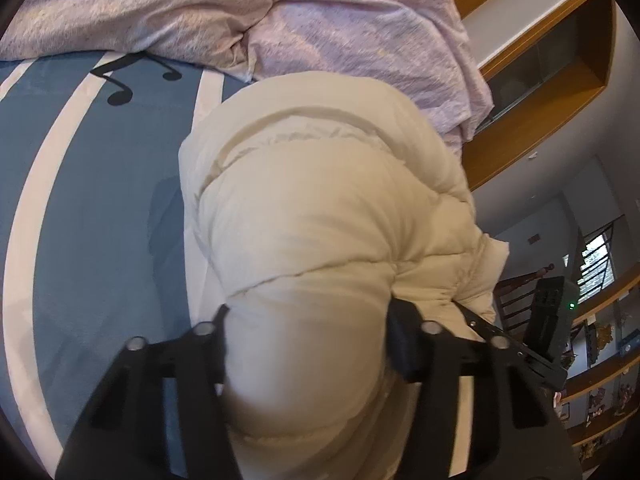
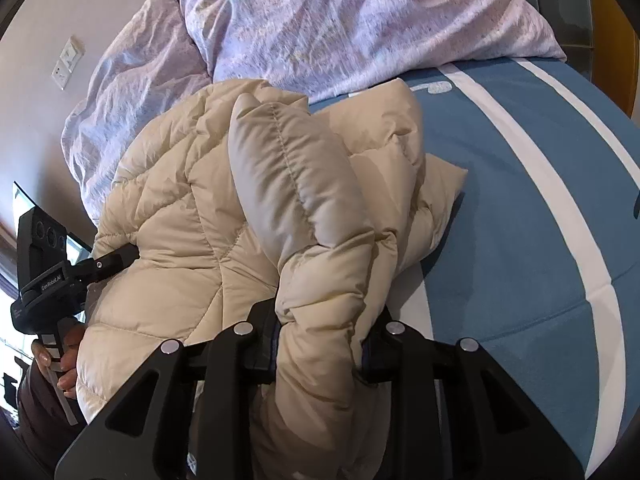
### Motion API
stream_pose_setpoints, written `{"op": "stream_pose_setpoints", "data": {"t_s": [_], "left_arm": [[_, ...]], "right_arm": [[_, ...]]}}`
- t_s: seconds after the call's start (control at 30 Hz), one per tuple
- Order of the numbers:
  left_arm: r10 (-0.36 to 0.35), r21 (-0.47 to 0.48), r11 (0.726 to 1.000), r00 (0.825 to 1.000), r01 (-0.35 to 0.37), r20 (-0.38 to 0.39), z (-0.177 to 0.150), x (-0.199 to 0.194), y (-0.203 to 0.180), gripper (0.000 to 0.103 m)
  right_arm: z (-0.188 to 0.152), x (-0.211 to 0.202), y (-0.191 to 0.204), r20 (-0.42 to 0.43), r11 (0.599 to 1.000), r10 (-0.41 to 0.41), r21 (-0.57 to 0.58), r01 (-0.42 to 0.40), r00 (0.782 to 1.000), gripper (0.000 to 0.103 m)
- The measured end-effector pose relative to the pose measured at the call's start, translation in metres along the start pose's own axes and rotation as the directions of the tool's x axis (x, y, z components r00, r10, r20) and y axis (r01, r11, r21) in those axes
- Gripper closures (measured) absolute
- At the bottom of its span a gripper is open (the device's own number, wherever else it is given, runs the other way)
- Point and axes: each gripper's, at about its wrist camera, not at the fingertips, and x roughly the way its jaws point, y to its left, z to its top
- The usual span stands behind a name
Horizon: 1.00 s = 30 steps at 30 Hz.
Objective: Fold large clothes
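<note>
A cream puffer jacket (image 1: 320,208) lies bunched on the blue bed sheet (image 1: 100,200). My left gripper (image 1: 308,336) is shut on a thick roll of the jacket, which fills the gap between the fingers. In the right wrist view the jacket (image 2: 192,208) is piled up with one sleeve (image 2: 288,176) draped over the top. My right gripper (image 2: 320,348) is shut on a bunched fold of the jacket. The right gripper's body shows at the right edge of the left wrist view (image 1: 548,320). The left gripper's body shows at the left of the right wrist view (image 2: 44,272).
A crumpled pink duvet (image 1: 320,20) lies behind the jacket and also shows in the right wrist view (image 2: 340,20). The sheet (image 2: 540,200) has white stripes and black music notes (image 1: 120,92). Wooden shelving (image 1: 552,92) and a chair (image 1: 516,300) stand beyond the bed.
</note>
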Motion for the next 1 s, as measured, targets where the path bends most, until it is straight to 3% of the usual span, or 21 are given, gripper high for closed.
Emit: {"op": "stream_pose_setpoints", "data": {"t_s": [0.13,0.33,0.67,1.0], "left_arm": [[-0.019,0.011,1.0,1.0,0.019,0.02,-0.002,-0.01,-0.001,0.064],[-0.034,0.011,0.999,0.997,0.033,0.072,-0.001,-0.033,0.007,0.068],[-0.001,-0.016,1.0,0.985,0.004,0.17,0.024,-0.077,0.038,0.069],[0.051,-0.034,0.998,0.979,-0.045,0.195,0.053,-0.089,0.067,0.068]], "right_arm": [[0.005,-0.003,0.005,0.009,1.0,0.027,0.0,-0.027,1.0,0.082],[0.019,0.003,0.03,0.009,0.998,0.058,-0.032,-0.057,0.998,0.085],[0.054,0.021,0.086,0.022,0.987,0.118,-0.114,-0.114,0.993,0.086],[0.083,0.054,0.118,0.021,0.98,0.116,-0.166,-0.111,0.993,0.086]]}}
